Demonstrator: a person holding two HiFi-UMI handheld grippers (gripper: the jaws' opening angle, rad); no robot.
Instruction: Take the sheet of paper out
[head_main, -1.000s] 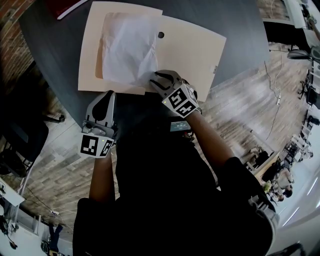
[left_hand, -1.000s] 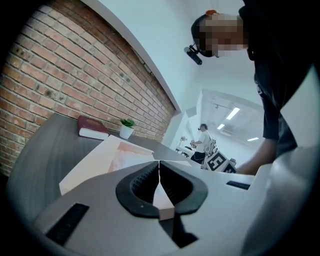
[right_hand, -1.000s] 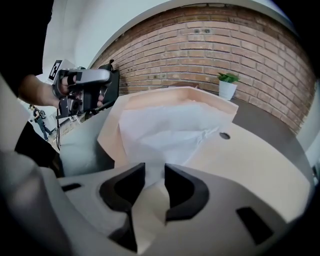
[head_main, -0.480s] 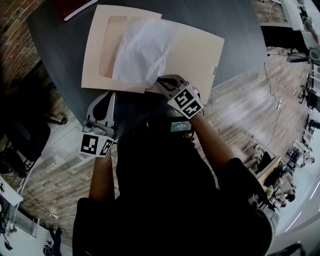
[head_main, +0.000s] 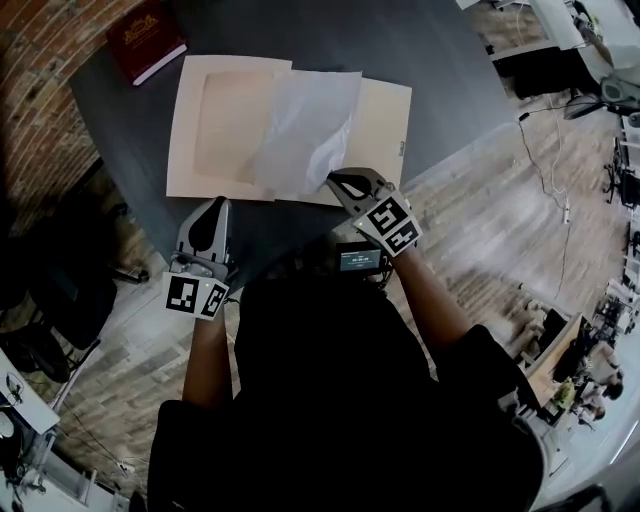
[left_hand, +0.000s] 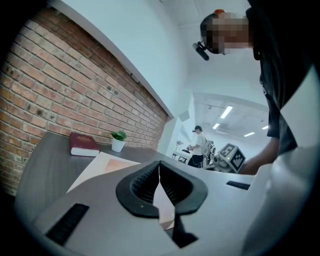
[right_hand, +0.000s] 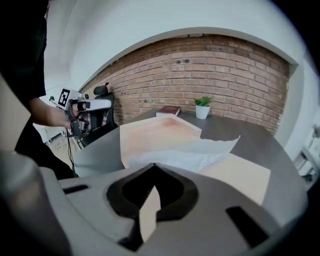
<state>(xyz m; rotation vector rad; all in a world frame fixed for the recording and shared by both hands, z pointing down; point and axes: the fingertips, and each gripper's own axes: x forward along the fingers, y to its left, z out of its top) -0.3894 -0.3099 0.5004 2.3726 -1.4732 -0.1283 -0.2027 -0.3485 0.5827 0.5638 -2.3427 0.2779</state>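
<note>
An open beige folder (head_main: 215, 120) lies flat on the dark table (head_main: 440, 60). The white sheet of paper (head_main: 305, 125) hangs lifted across the folder's middle, creased and curling. My right gripper (head_main: 340, 180) is shut on the sheet's near corner, its jaws having just closed there. From the right gripper view the sheet (right_hand: 185, 150) rises away from the jaws over the folder (right_hand: 155, 132). My left gripper (head_main: 215, 207) hovers at the folder's near edge with its jaws together and nothing seen between them; the left gripper view looks over the folder (left_hand: 107, 167).
A dark red book (head_main: 145, 45) lies at the table's far left corner, with a small potted plant (right_hand: 202, 107) beyond it by the brick wall. The table's front edge runs just under both grippers. A person stands far off in the left gripper view.
The right gripper shut on the sheet's near corner and rose, pulling the sheet up and rightward off the folder's left half. The left gripper rose slightly.
</note>
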